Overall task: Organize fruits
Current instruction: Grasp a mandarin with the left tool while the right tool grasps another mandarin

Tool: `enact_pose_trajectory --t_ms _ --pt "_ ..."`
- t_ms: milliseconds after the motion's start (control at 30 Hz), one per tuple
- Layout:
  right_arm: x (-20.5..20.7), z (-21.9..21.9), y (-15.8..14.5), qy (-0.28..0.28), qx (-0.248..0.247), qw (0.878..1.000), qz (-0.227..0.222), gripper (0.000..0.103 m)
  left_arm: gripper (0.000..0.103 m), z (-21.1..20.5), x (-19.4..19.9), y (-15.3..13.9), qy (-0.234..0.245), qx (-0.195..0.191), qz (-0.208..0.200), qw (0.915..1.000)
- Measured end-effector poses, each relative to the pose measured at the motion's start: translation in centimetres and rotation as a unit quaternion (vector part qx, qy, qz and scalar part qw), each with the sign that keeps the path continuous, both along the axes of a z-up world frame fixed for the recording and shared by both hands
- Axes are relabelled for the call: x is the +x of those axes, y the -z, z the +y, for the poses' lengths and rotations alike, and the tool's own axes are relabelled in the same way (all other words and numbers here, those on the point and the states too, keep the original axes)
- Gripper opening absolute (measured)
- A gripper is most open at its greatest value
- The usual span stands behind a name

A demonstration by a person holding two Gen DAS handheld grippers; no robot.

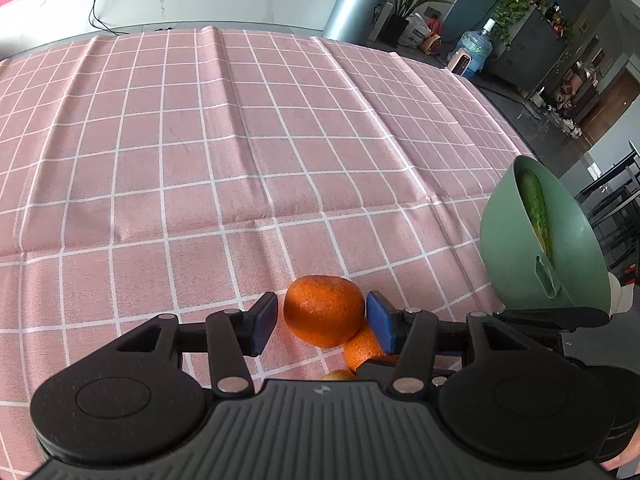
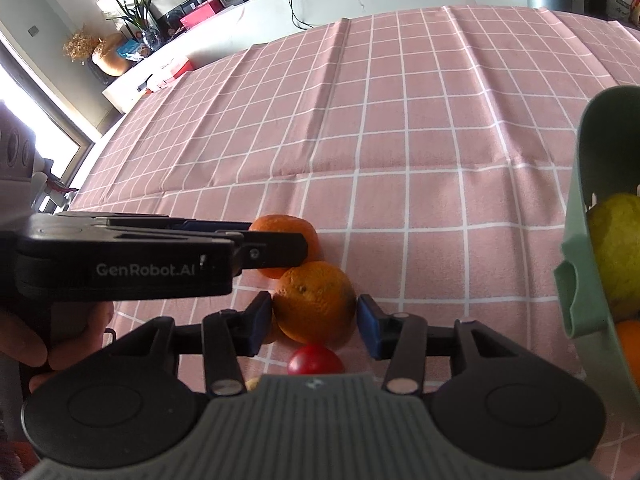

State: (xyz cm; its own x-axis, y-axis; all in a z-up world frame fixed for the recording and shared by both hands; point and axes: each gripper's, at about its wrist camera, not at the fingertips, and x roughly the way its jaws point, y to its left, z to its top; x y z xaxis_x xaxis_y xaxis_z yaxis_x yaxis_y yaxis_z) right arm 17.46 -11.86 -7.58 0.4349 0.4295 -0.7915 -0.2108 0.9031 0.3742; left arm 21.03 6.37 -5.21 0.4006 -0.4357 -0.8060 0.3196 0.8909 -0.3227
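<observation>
In the left wrist view an orange lies on the pink checked cloth between the blue pads of my left gripper. The right pad is against it and a thin gap shows at the left pad, so the jaws are open. A second orange lies just behind, under the right finger. In the right wrist view my right gripper straddles that nearer orange. Its left pad touches the fruit and its right pad stands just clear. The left gripper reaches in from the left over the farther orange.
A small red fruit lies close under the right gripper. A green basket at the right holds a yellow-green fruit and an orange one. In the left wrist view a green basket holds a cucumber. A hand grips the left tool.
</observation>
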Motion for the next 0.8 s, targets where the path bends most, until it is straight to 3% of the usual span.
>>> enact_pose_trajectory --t_ms 133,200,300,800 --pt "0.1 -0.1 0.3 0.002 0.007 1.000 0.005 0.044 0.060 0.3 0.4 0.5 -0.010 -0.019 0.014 0.9997" --pt "0.0 -0.1 0.2 0.001 0.008 1.000 0.005 0.043 0.053 0.6 0.5 0.6 -0.013 -0.033 0.020 0.9992" --pt "-0.1 0.0 0.1 0.001 0.000 1.000 0.001 0.042 0.051 0.6 0.3 0.6 -0.019 -0.036 0.021 0.9989" --pt "-3.0 -2.4 -5.0 0.015 -0.025 0.998 -0.059 0.041 0.049 -0.3 -3.6 -4.9 -0.056 -0.001 -0.062 0.9965"
